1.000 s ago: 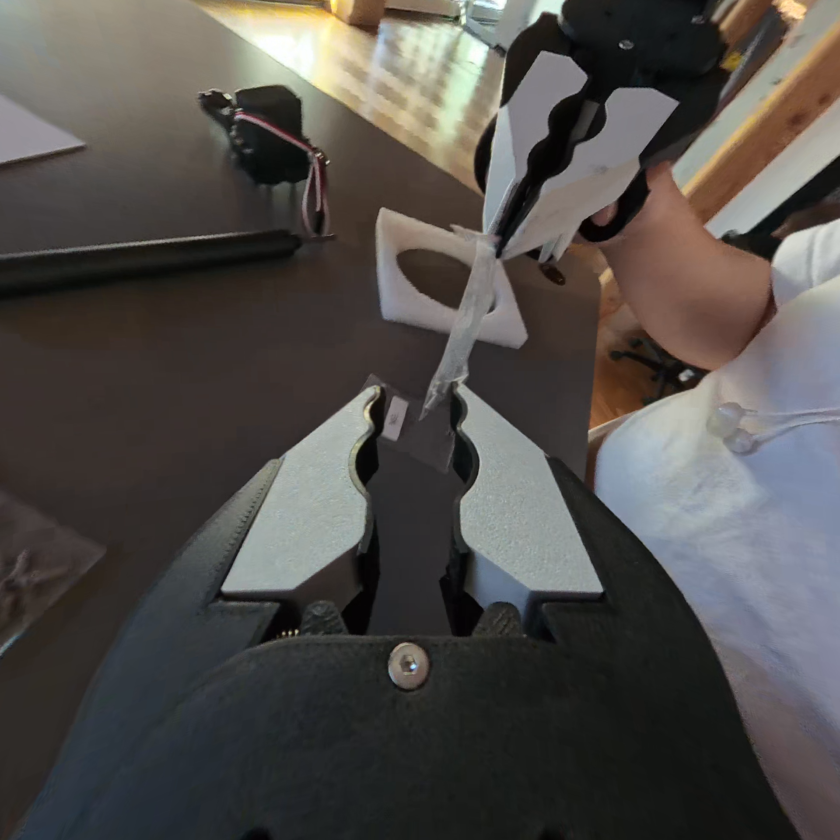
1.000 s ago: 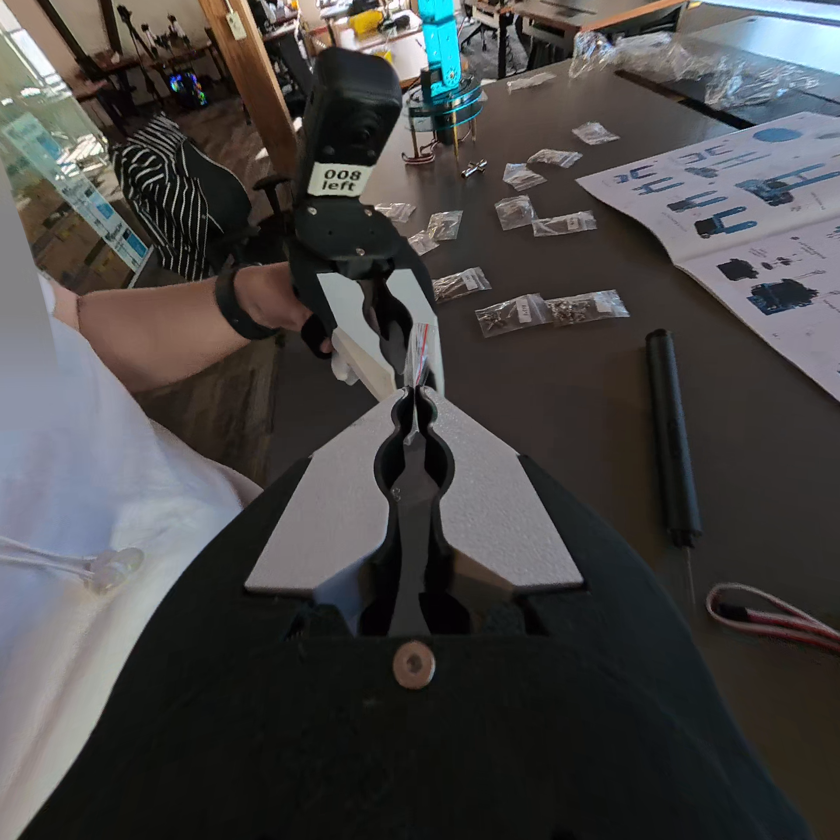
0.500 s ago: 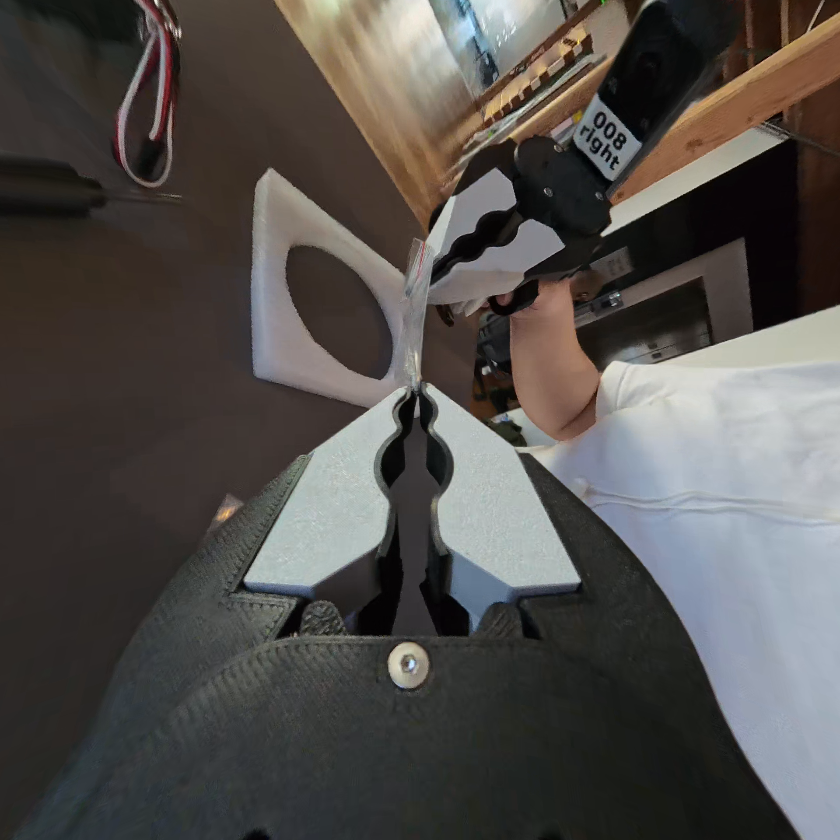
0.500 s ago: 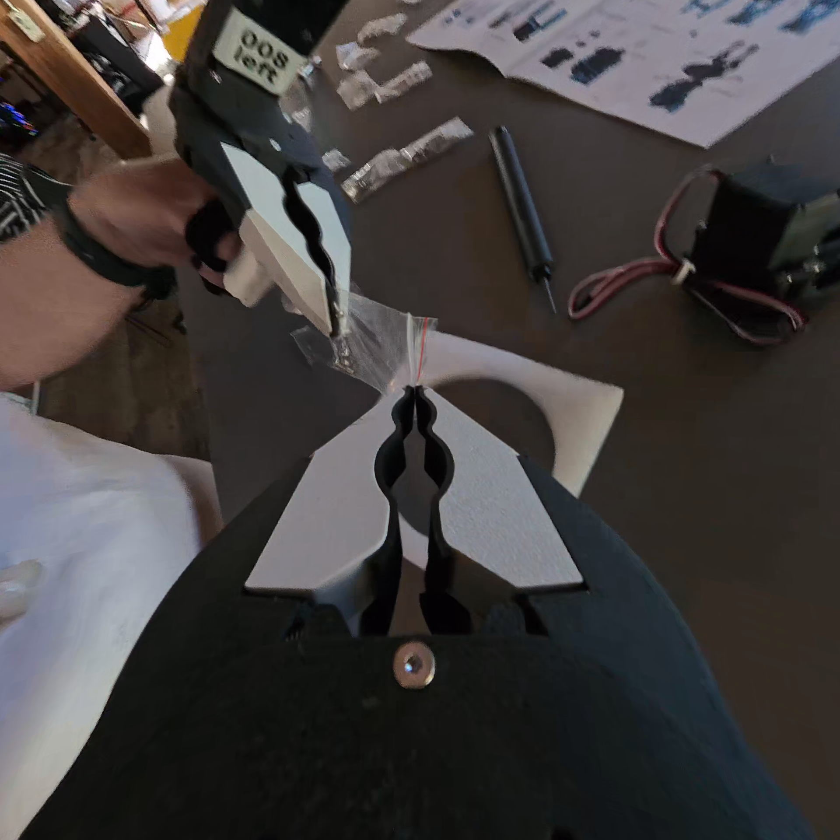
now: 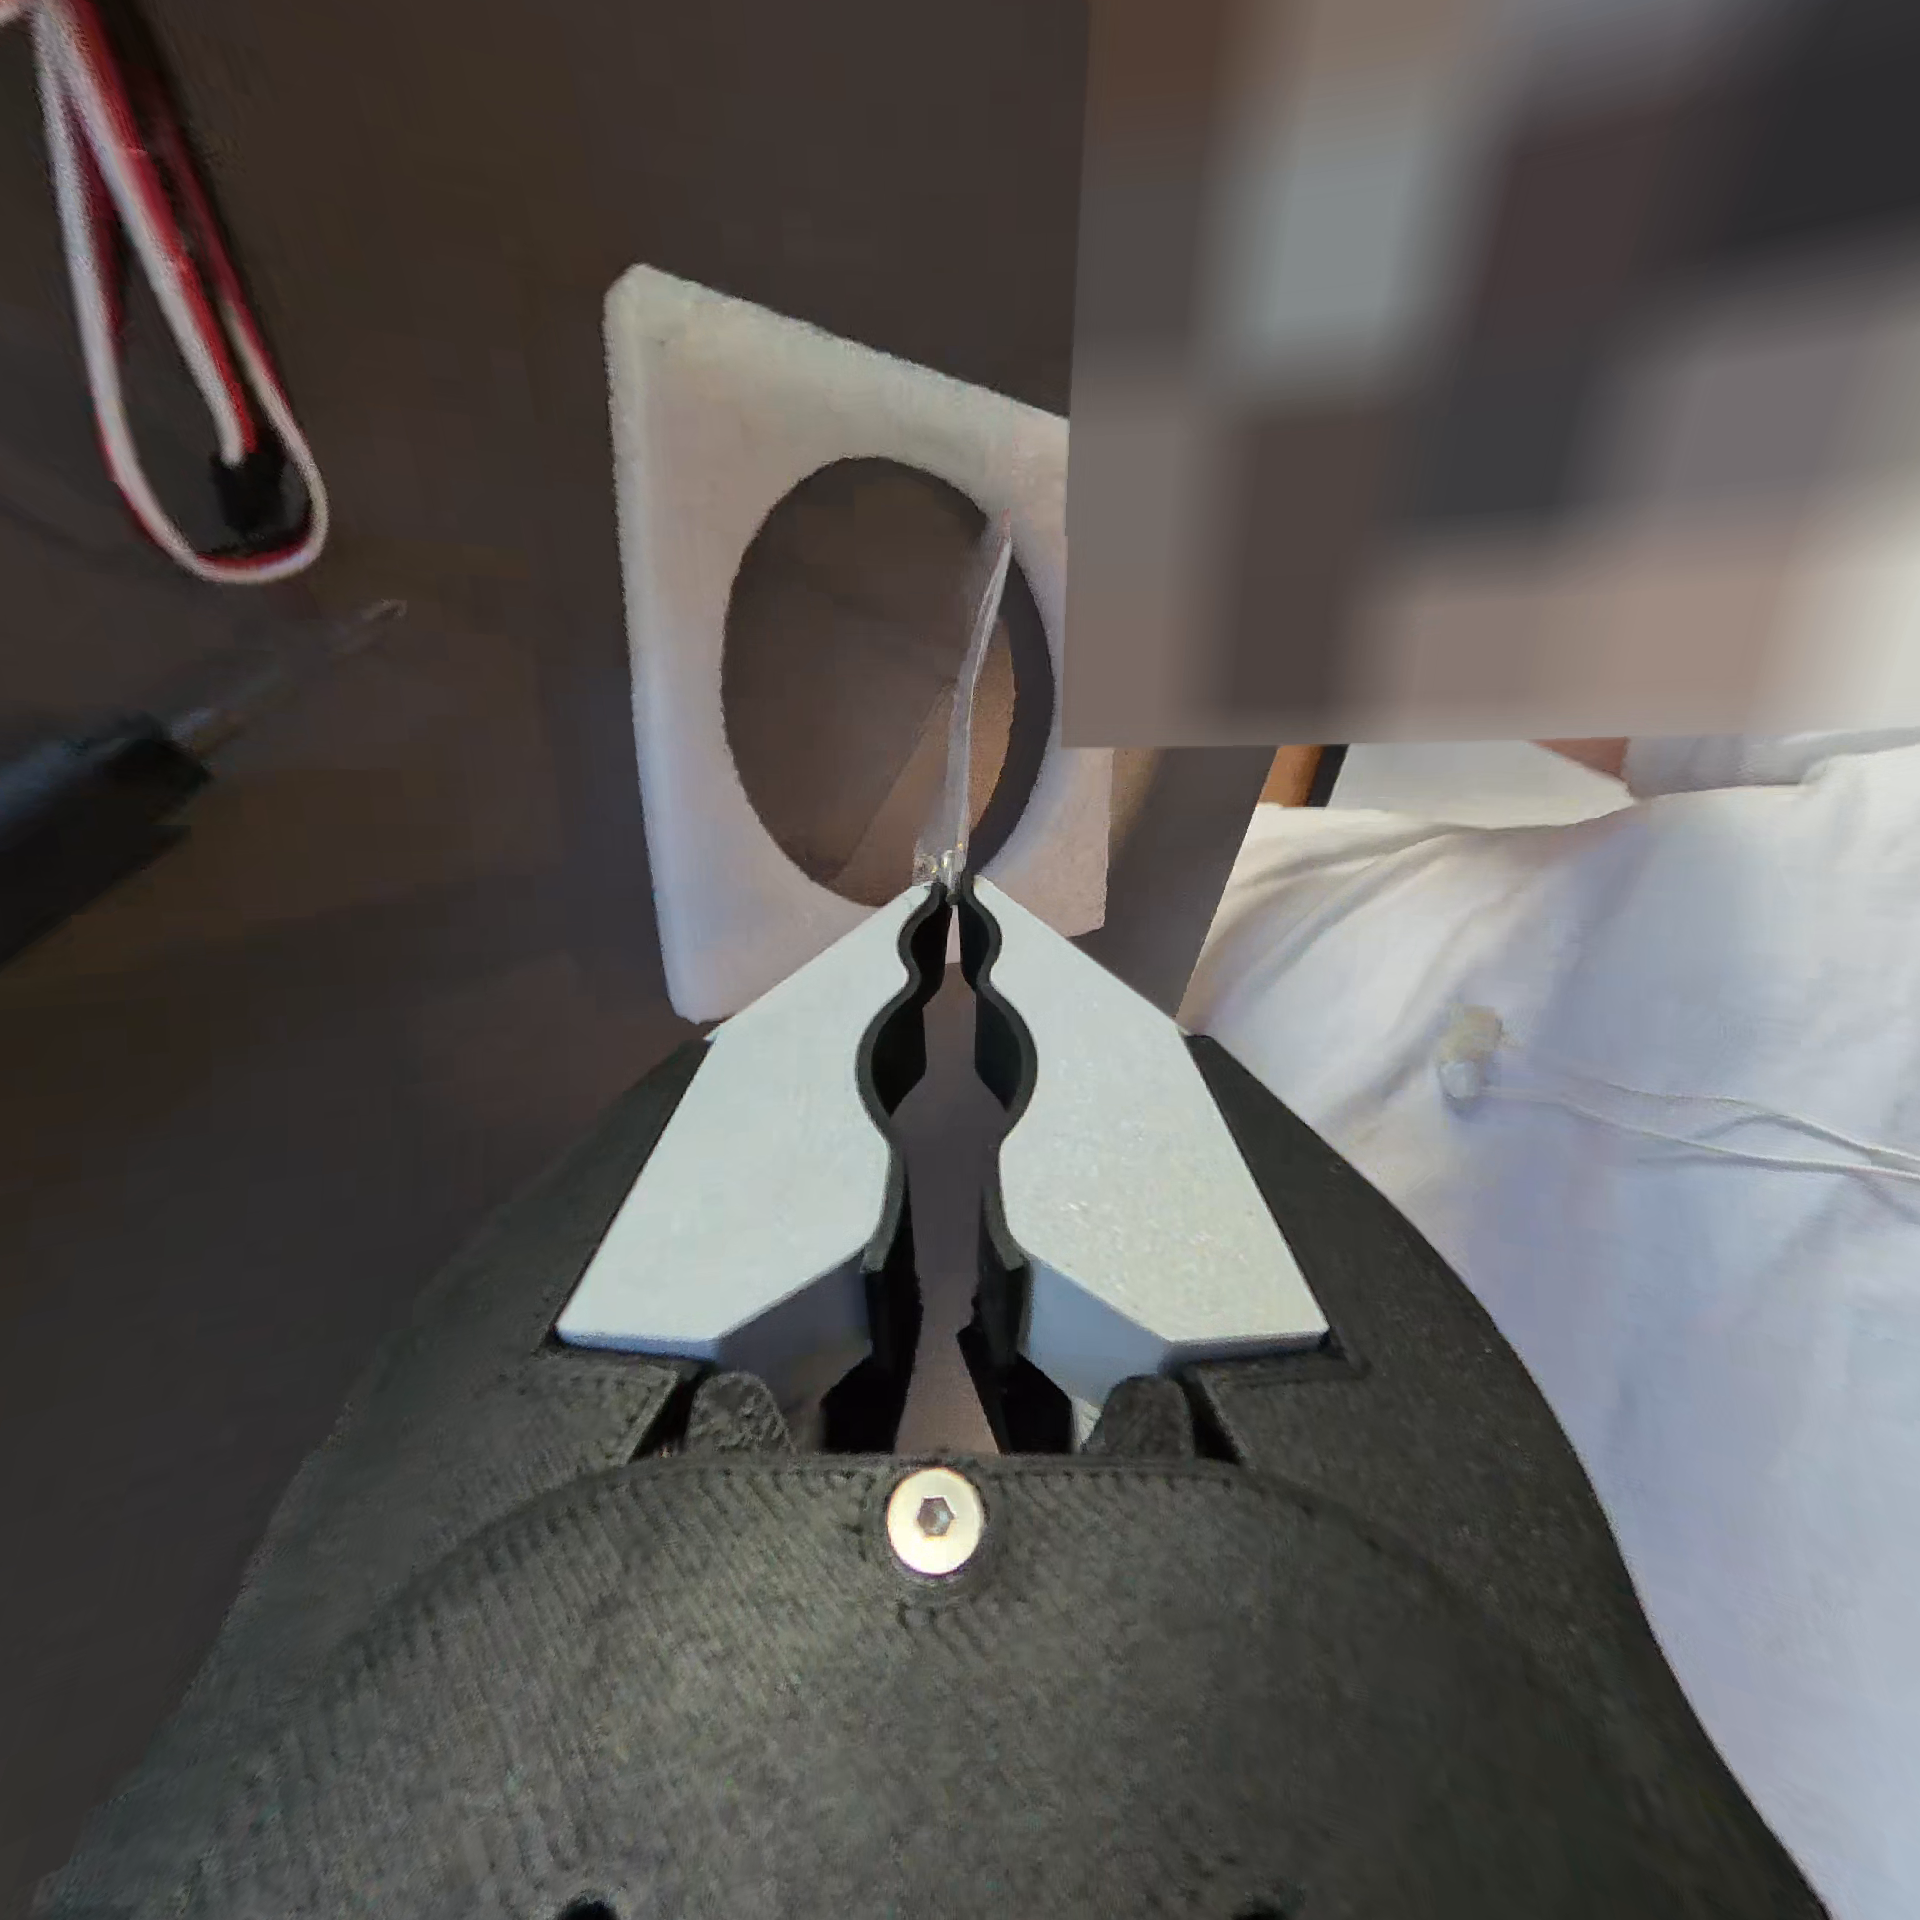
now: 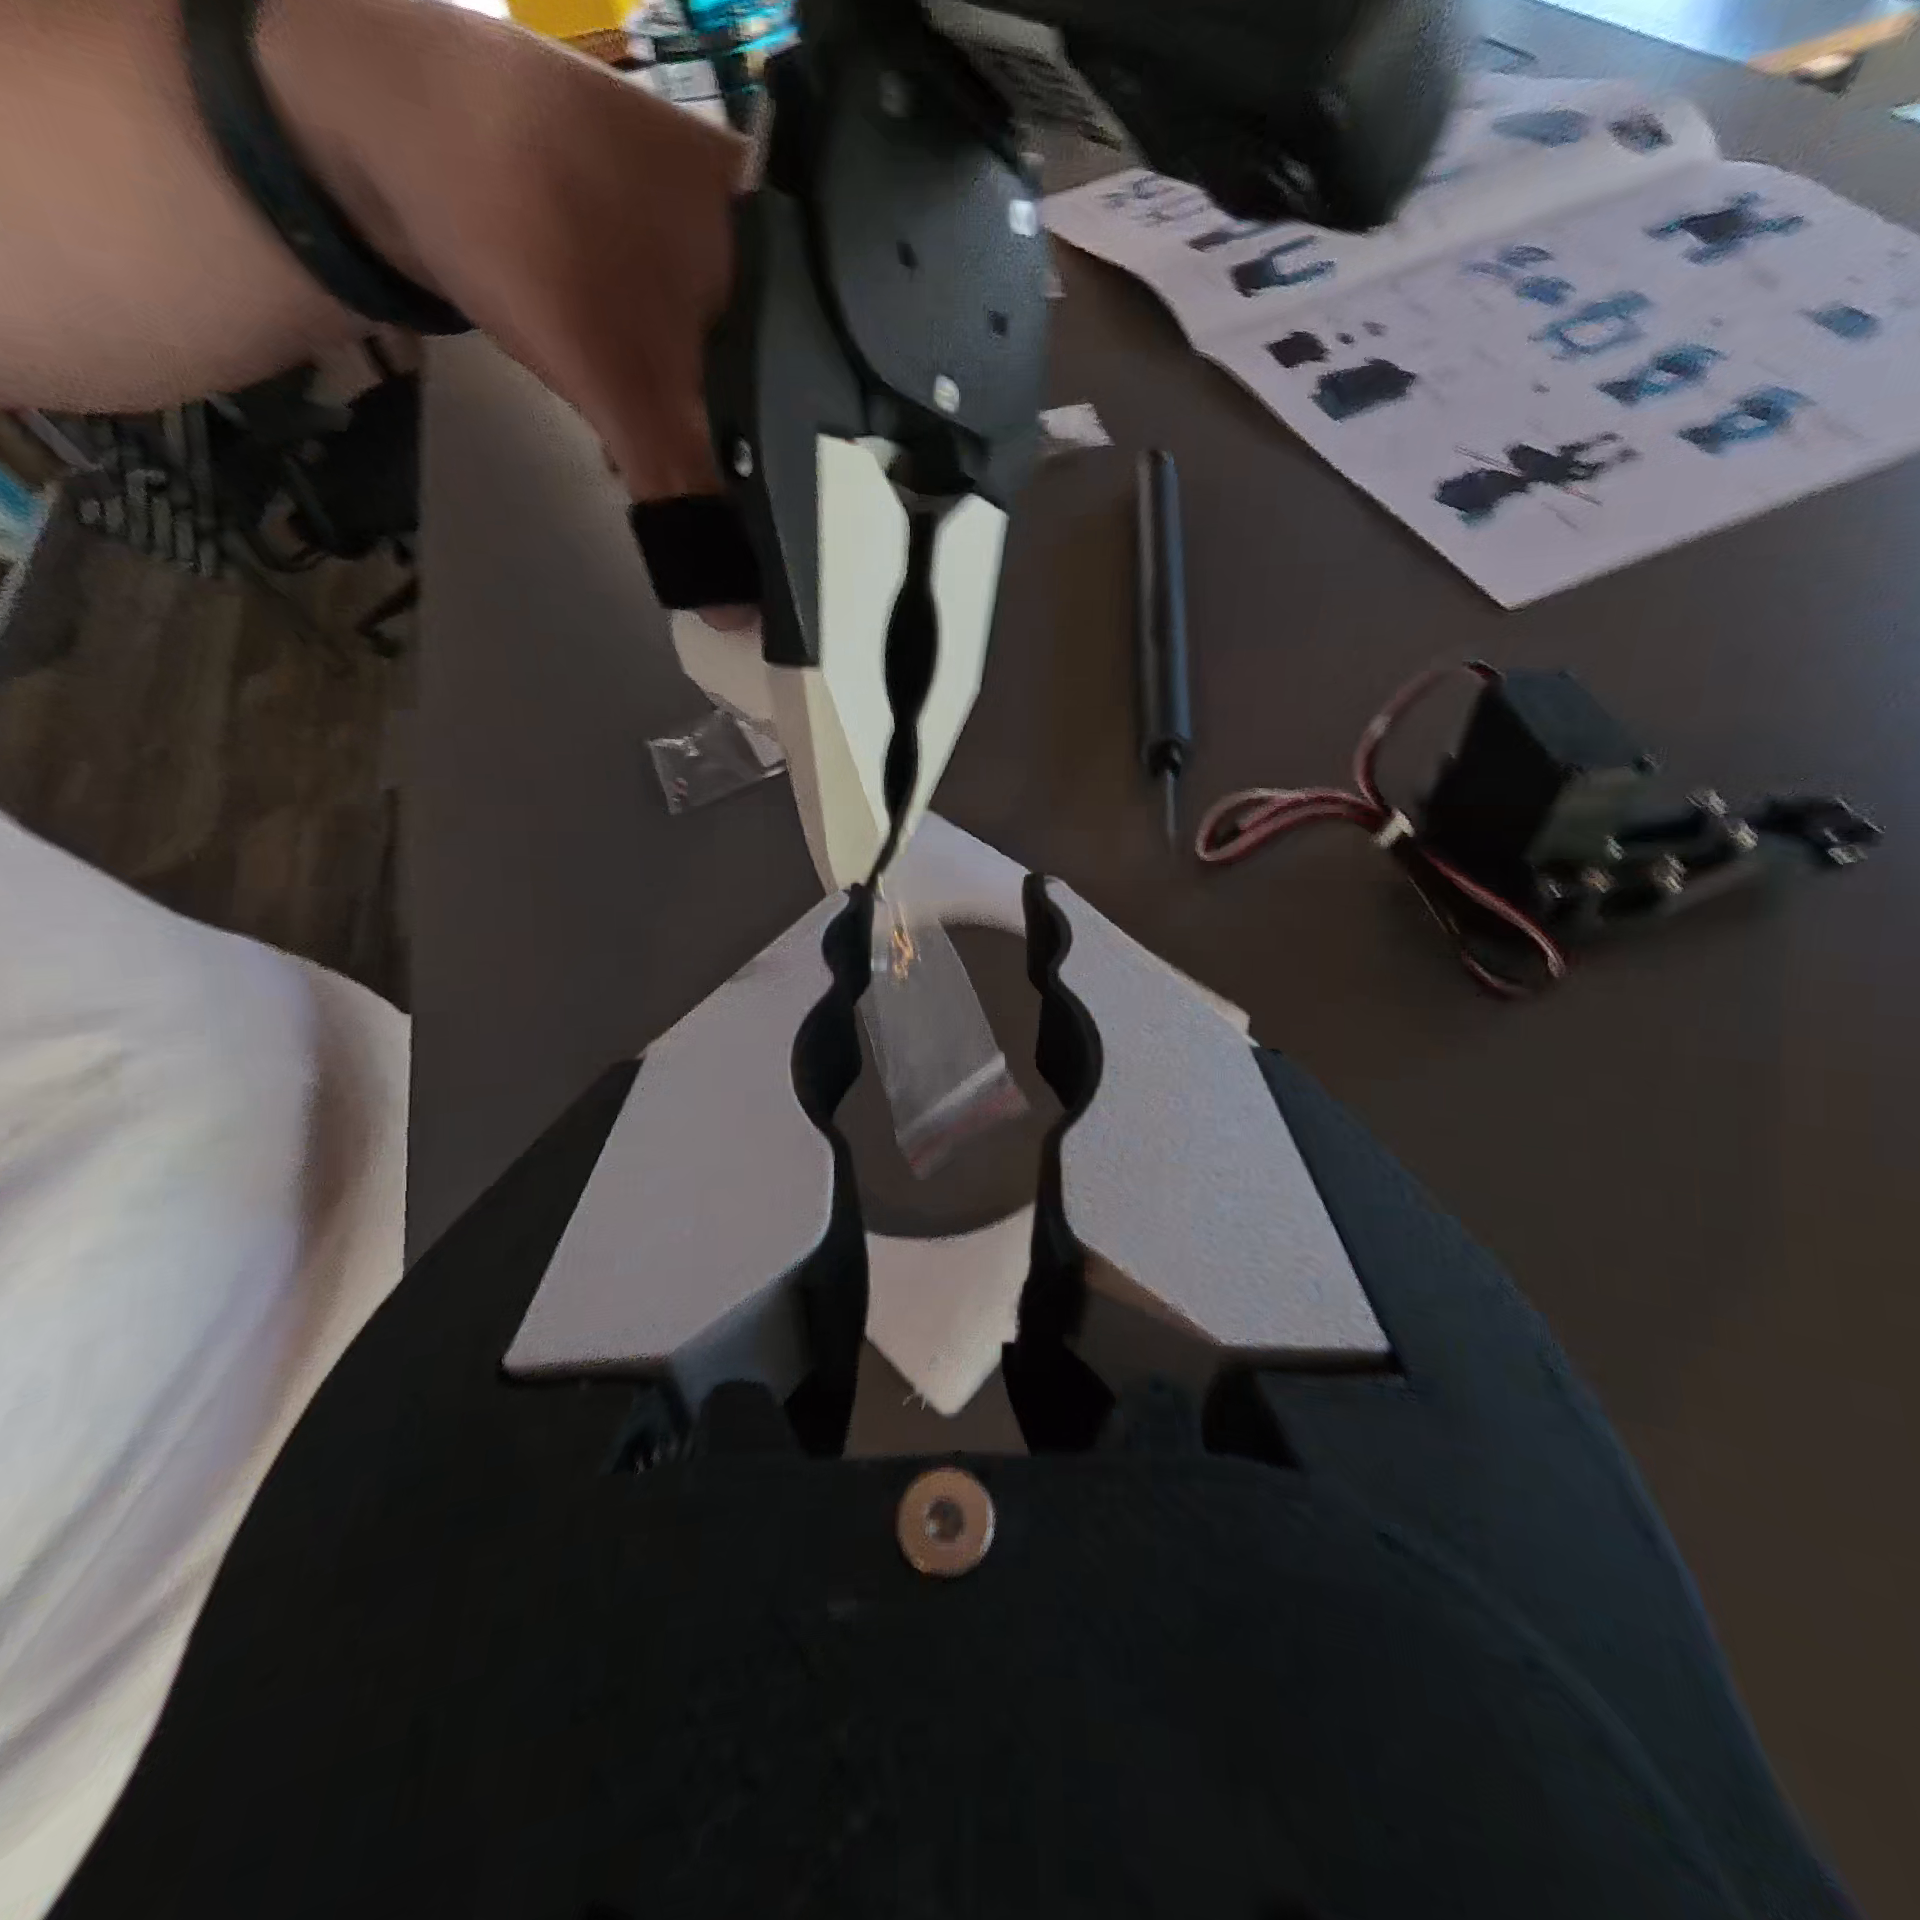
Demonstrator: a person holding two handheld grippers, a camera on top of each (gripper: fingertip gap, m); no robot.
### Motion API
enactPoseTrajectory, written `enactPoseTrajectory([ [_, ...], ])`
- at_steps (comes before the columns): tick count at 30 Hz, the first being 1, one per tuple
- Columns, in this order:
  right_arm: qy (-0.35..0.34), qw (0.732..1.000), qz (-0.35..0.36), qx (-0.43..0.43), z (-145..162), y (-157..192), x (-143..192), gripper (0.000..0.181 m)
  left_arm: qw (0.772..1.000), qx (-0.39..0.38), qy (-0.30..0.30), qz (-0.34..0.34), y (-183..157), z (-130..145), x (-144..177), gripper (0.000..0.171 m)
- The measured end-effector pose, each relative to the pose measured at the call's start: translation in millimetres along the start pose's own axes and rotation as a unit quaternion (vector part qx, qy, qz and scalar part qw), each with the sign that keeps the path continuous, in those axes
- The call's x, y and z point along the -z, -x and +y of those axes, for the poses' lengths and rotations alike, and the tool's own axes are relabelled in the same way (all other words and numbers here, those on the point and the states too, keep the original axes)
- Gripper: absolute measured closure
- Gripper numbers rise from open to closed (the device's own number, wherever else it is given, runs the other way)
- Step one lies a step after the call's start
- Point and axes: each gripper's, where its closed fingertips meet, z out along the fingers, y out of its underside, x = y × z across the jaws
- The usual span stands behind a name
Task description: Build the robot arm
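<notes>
Above a dark tabletop, the left gripper has its fingers pressed together at the tips, pinching one end of a small clear plastic bag that rises from them toward 12 o'clock in the left wrist view, edge-on and thin against the round opening of a white foam frame lying flat on the tabletop. In the right wrist view the same left gripper comes down from 12 o'clock, held by a person's hand with a dark band at the wrist, and the clear plastic bag hangs from its tips into the gap of the right gripper, whose fingers stand parted with nothing clamped; the bag lies close to the left-hand finger, though contact cannot be told through the blur. The white foam frame shows beneath that gap. At 2 o'clock from the right gripper lie a black servo motor with its red, white and black cable, a slim black screwdriver just beside it toward 12 o'clock, and farther off a printed sheet with blue figures. Another small clear packet rests on the tabletop at 11 o'clock. In the left wrist view the looped cable sits at 10 o'clock, and a white shirt fills the right side.
</notes>
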Motion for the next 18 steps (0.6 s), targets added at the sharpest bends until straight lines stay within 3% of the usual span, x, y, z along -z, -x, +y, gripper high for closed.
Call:
enactPoseTrajectory([
  [4, 0.032, 0.997, -0.062, 0.020, 11, 1, -22, 0.157, 0.998, -0.028, 0.047, -0.023, -2, -3, -7, 0.171],
  [8, 0.029, 0.991, -0.134, -0.001, 20, 8, -24, 0.166, 0.996, -0.042, 0.058, -0.043, 0, -7, -9, 0.171],
  [12, 0.043, 0.988, -0.146, -0.003, 25, 4, -22, 0.181, 0.996, -0.053, 0.058, -0.043, -2, -10, -10, 0.171],
  [18, 0.024, 0.987, -0.160, -0.015, 21, 3, -20, 0.181, 0.998, -0.058, 0.027, -0.029, -3, -11, -5, 0.165],
])
